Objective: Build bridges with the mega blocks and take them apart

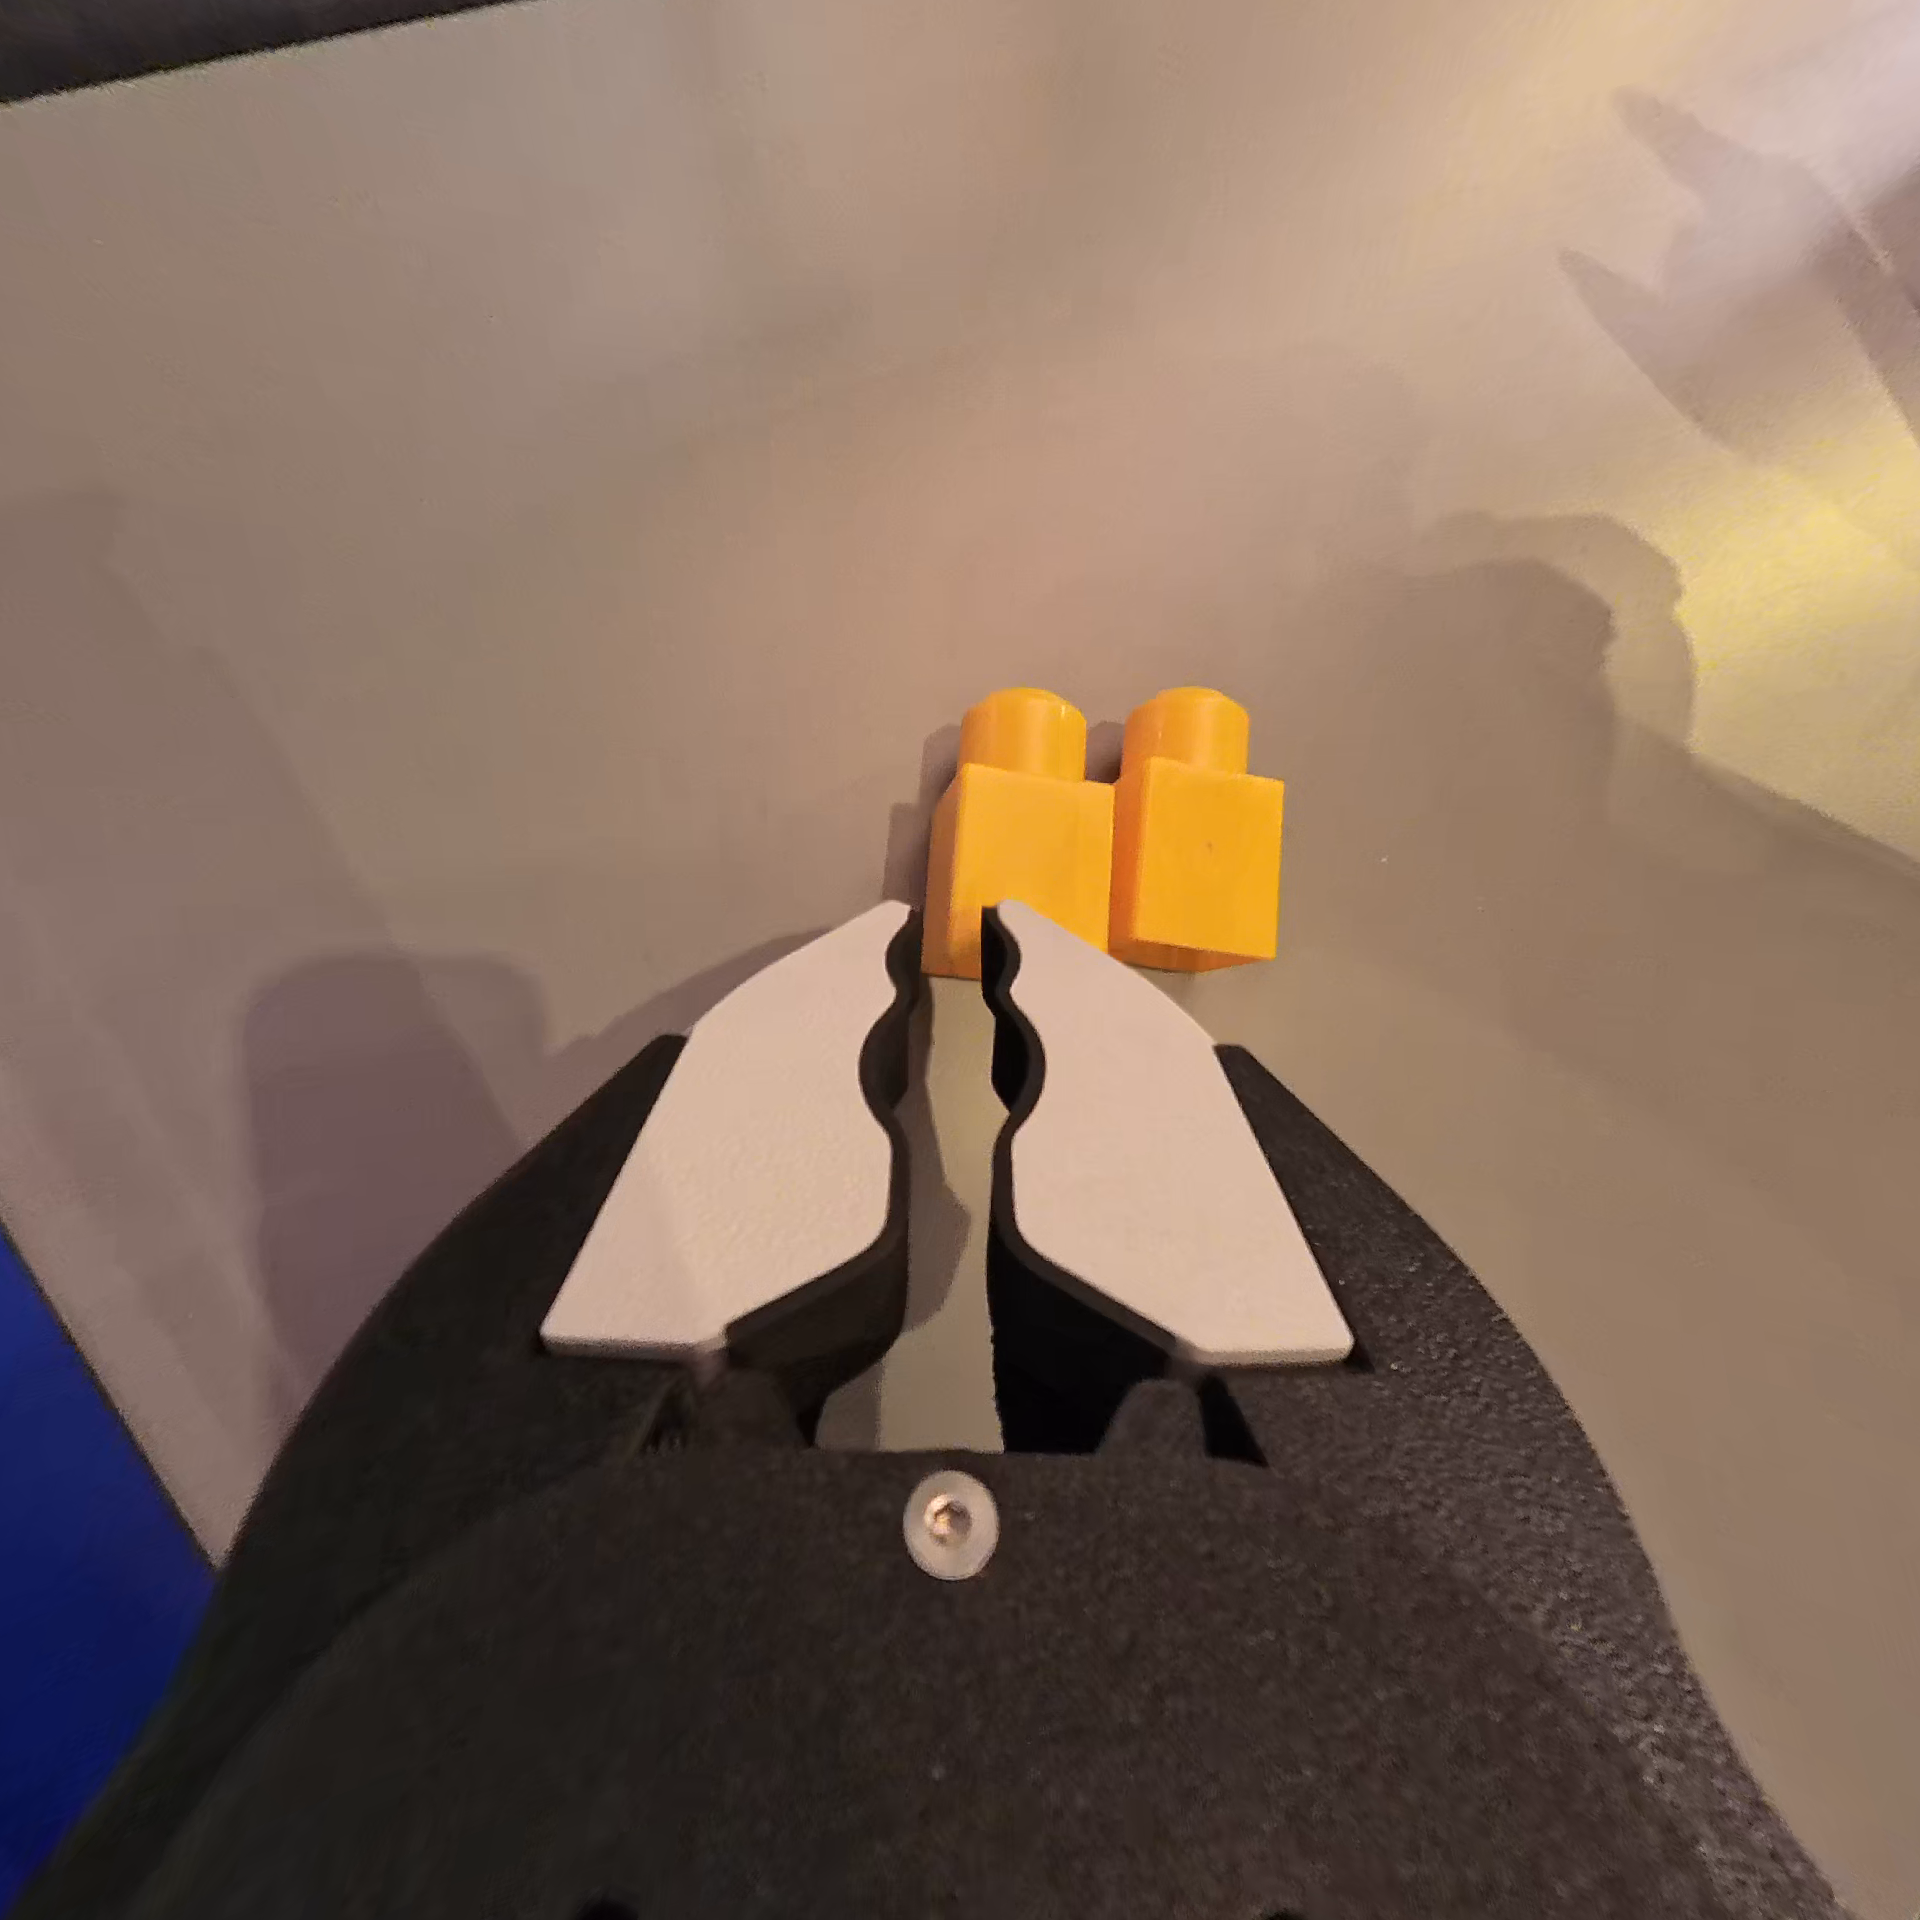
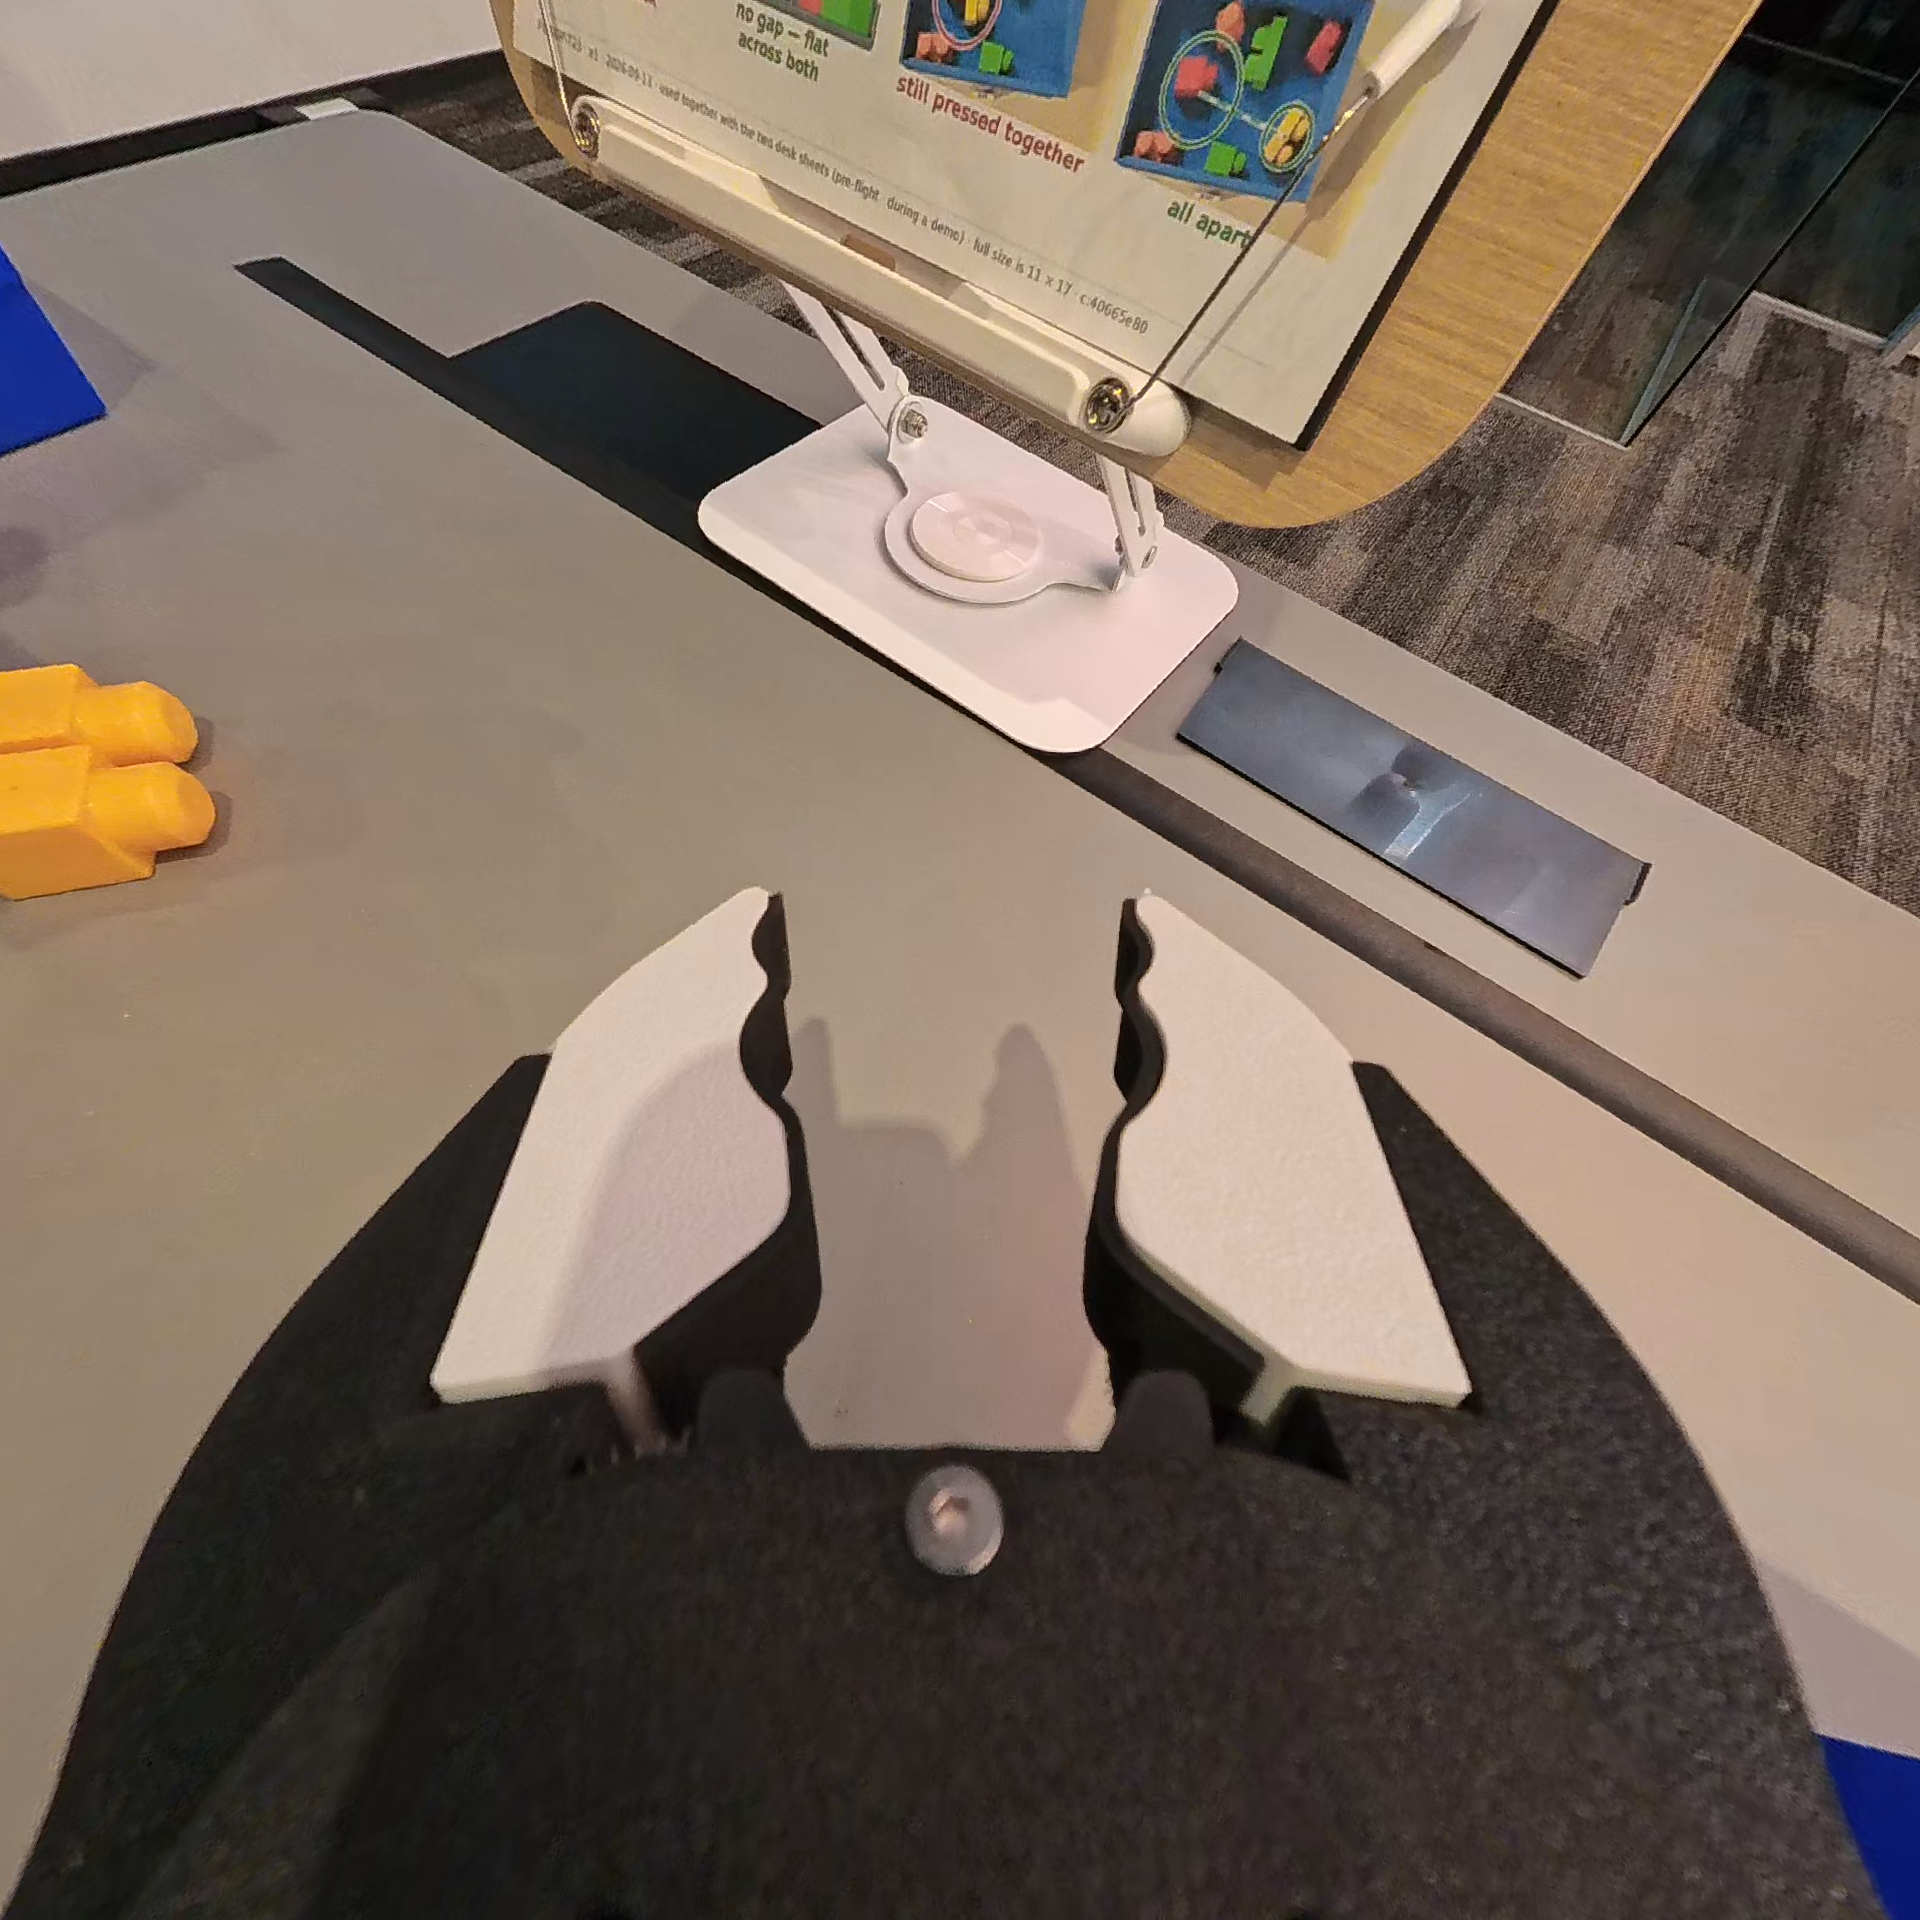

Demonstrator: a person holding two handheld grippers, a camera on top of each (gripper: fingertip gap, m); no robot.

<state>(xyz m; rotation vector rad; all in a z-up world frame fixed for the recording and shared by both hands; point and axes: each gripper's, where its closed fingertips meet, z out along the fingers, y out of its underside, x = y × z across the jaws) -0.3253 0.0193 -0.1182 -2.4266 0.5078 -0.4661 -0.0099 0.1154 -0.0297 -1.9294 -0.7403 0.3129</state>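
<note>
The grey table (image 2: 436,582) carries everything I see. At its far edge a wooden stand (image 2: 1455,343) on a white base (image 2: 1091,665) holds one instruction sheet (image 2: 1039,156); a blue mat (image 2: 42,343) shows at the left. Of the mega blocks, I count two: the left orange block (image 1: 1013,873) and the right orange block (image 1: 1195,862), single-stud, lying side by side and touching, just beyond my left gripper (image 1: 951,914). No bridge stands here, and no other blocks are in view.

My left fingers are nearly together, a thin slit between them, holding nothing; their tips sit just before the left orange block. My right gripper (image 2: 951,904) is spread wide and empty over bare table, well apart from the blocks.

The risk, as I judge it: with so narrow a gap, pushing my left forward would shove the block rather than straddle it, and since the pair touch, both would slide. Widening late could knock the neighbour askew.
</note>
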